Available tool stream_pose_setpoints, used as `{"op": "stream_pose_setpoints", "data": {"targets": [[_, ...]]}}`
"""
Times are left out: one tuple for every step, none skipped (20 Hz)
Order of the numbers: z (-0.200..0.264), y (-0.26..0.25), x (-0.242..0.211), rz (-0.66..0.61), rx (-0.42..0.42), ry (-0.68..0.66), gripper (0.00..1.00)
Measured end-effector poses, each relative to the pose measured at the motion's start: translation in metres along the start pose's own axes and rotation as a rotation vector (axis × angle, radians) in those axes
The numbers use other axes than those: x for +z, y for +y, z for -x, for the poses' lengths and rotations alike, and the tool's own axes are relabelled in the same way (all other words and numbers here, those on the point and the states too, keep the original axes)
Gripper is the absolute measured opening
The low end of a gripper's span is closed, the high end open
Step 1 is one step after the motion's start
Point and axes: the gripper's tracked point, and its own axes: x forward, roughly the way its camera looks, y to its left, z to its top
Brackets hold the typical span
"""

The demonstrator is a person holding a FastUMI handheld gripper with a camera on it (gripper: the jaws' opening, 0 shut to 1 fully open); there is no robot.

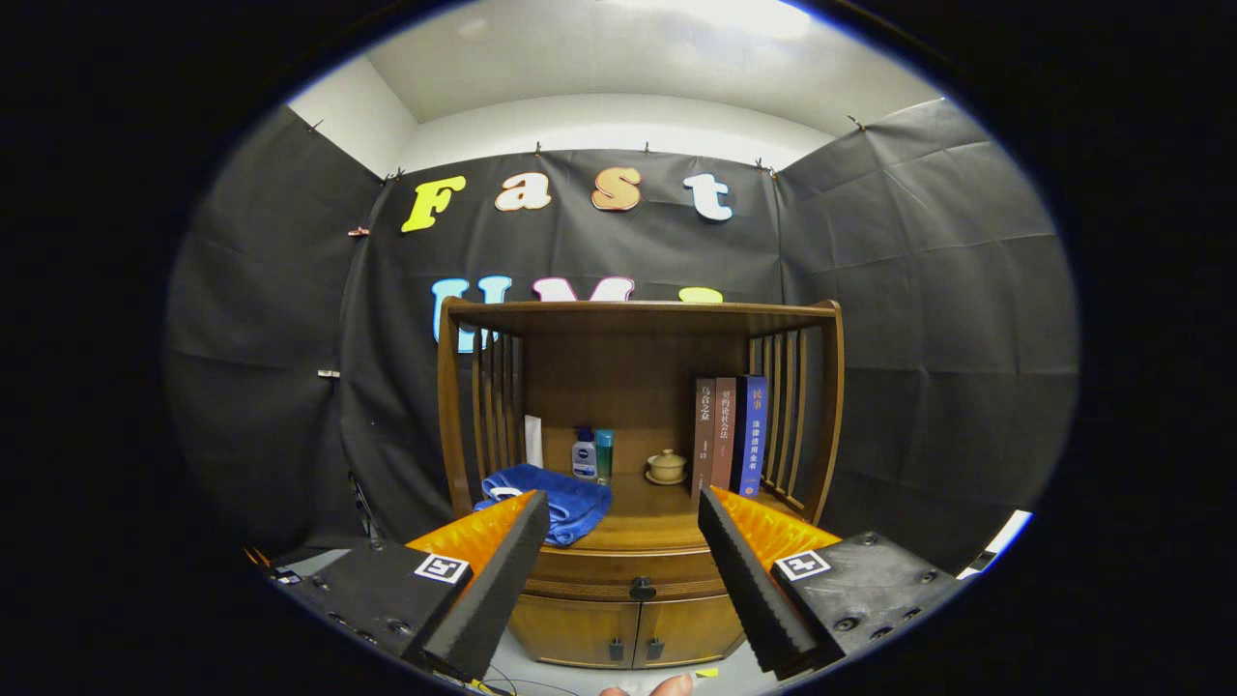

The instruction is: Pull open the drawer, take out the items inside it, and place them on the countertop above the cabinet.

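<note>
Gripper (623, 512) is held open before closed drawer (633, 572); towel (560, 498), bottles (592, 454), teacup (667, 467) and books (731, 435) are seen on countertop (657, 527).

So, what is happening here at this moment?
A person holds a gripper in front of a wooden cabinet. Its fingers are open, apart and touching nothing. The drawer under the countertop is shut, its knob between the fingers, beyond them. On the countertop are a blue towel, two bottles, a small cup and books.
</note>
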Motion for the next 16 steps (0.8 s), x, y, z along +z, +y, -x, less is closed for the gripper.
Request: {"op": "stream_pose_setpoints", "data": {"targets": [[0.0002,-0.0002,-0.0009,-0.001,0.0,0.0,0.99],[0.0001,0.0003,-0.0006,-0.002,0.003,0.001,0.99],[-0.0002,-0.0002,-0.0008,-0.002,0.002,0.002,0.99],[-0.0005,-0.0002,-0.0009,-0.001,0.003,0.003,0.99],[-0.0003,-0.0001,-0.0011,-0.002,0.001,0.003,0.99],[-0.0003,0.0002,-0.0006,-0.004,0.0,0.003,0.99],[0.0,0.0003,-0.001,-0.005,-0.001,0.002,0.99],[-0.0007,0.0001,-0.0006,-0.006,-0.001,-0.001,0.99],[-0.0005,-0.0002,-0.0009,-0.005,-0.002,-0.001,0.99],[-0.0005,0.0,-0.002,-0.005,-0.003,0.0,0.99],[-0.0007,0.0001,-0.0024,-0.007,-0.003,0.002,0.99],[-0.0013,0.0002,-0.0023,-0.011,-0.002,0.002,0.99],[-0.0022,0.0005,-0.0013,-0.014,-0.001,0.0,0.99],[-0.0031,0.002,-0.0004,-0.017,0.003,-0.004,0.99],[-0.0022,0.0018,-0.0014,-0.017,0.008,-0.008,0.99],[-0.0027,0.0024,-0.0015,-0.014,0.015,-0.014,0.99]]}}
